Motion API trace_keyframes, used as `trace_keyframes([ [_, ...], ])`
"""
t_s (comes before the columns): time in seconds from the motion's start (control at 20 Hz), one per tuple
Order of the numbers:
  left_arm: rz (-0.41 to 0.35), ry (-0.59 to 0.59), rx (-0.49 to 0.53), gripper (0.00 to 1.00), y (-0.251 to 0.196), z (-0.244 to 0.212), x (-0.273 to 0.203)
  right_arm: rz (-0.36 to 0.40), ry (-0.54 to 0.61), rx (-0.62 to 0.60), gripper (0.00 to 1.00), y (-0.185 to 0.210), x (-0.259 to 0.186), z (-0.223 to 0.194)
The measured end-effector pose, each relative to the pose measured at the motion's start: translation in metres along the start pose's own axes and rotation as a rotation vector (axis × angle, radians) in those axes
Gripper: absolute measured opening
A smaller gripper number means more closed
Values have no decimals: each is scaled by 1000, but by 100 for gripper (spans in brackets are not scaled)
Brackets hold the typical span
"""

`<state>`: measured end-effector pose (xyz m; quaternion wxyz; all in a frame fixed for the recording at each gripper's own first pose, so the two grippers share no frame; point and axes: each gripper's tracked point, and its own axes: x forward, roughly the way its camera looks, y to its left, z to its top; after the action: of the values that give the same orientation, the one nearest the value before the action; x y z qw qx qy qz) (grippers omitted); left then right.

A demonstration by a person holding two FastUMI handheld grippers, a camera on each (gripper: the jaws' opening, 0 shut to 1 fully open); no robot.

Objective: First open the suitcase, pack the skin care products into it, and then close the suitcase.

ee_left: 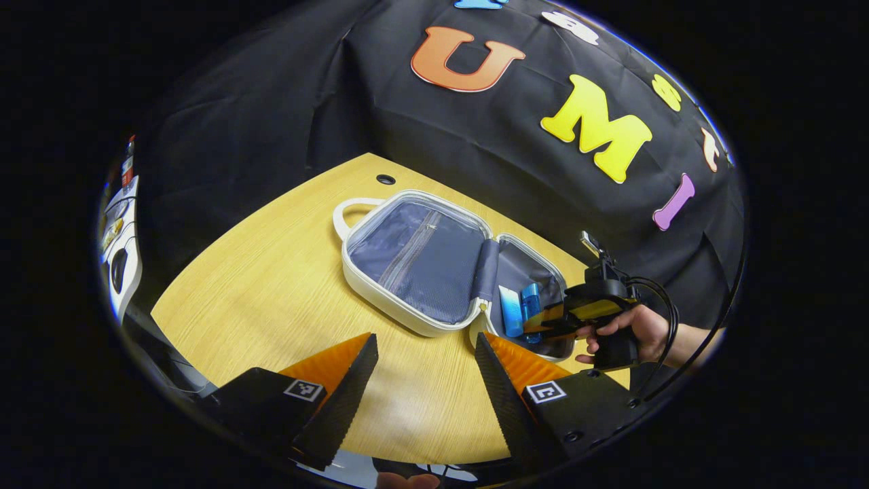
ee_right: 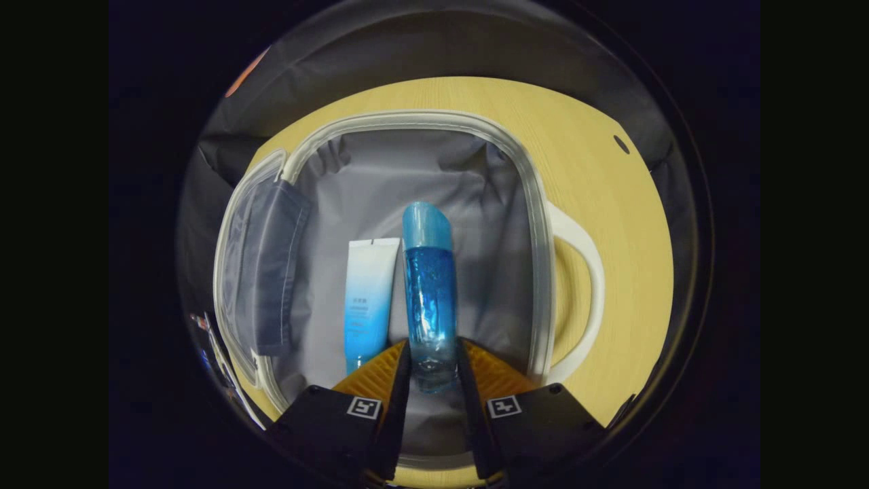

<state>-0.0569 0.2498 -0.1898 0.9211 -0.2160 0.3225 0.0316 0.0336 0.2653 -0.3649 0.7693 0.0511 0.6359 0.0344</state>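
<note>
Tongs, right (ee_right: 433, 363): pinching the lower end of a clear blue bottle (ee_right: 429, 292), one finger pressed to each side; the bottle lies lengthwise inside the suitcase with its rounded blue cap pointing away from the tongs. From the left gripper view the same tongs (ee_left: 543, 326) reach over the nearer suitcase half, held by a hand (ee_left: 638, 329) with a black cable trailing behind.

Tongs, left (ee_left: 424, 370): spread wide, holding nothing, hovering over bare desk (ee_left: 271, 285) just in front of the suitcase.

Suitcase (ee_left: 414, 261): small, white-rimmed, lying fully open on the desk in two halves joined by a grey fabric hinge. One half carries a grey lining with a zip line down its middle and a white handle at its far edge. The other half, grey-lined (ee_right: 434, 170), holds the products; its own white handle (ee_right: 584, 285) sticks out at the side.

Tube (ee_right: 368, 295): white fading to blue, lying flat on the lining, just beside the bottle and parallel to it; in the left gripper view it shows as a pale blue shape (ee_left: 510, 311) beside the bottle (ee_left: 531, 305).

Desk: light wood grain, with a small dark round hole (ee_left: 385, 179) near its far corner.
</note>
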Motion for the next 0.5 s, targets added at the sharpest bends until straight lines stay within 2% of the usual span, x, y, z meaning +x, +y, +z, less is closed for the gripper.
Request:
trace_keyframes([
  [0.1,6,-4,2,93,8,1,0,16,-19,-47,46,4,-13,-7],
  [0.2,9,-35,16,93,19,7,-1,21,-109,-139,57,4,-35,-7],
  [0.3,-19,-78,32,93,27,20,5,55,-248,-249,60,6,-68,-1],
  [0.4,-48,-144,35,93,37,38,9,92,-396,-341,72,7,-106,3],
  [0.5,-79,-214,30,93,50,58,10,128,-556,-409,73,8,-151,7],
])
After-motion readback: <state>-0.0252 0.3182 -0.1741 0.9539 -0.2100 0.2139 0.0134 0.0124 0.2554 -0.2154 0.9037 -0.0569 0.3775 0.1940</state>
